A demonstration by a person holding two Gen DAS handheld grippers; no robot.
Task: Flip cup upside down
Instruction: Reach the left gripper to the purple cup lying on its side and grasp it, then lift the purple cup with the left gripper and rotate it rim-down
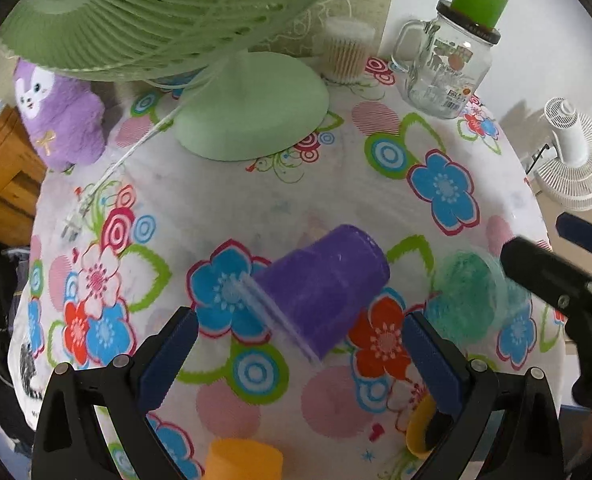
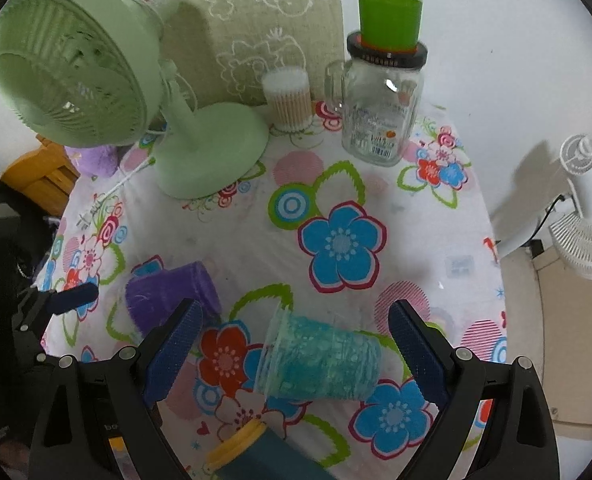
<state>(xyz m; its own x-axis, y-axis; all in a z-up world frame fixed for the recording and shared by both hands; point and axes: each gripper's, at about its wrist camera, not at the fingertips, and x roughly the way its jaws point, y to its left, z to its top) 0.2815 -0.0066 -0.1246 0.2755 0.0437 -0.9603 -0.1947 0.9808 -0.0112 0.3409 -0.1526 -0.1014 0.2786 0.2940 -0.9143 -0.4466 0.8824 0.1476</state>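
Purple cup [image 1: 323, 284] lies on its side on the floral surface [image 1: 224, 200], just ahead of the left gripper [image 1: 296, 356], mouth toward 7 o'clock, base toward 1. Teal cup [image 2: 319, 360] also on its side, w/ the right gripper [image 2: 296, 356] around it, mouth at 9 o'clock. Both sets of jaws wide open, holding nothing. Cups look like thin plastic: prob. light, slick, squashy, apt to roll. Best grip: across mid-wall, gentle squeeze.

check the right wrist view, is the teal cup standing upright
No, the teal cup lies on its side on the flowered tablecloth, between the open right gripper's fingers.
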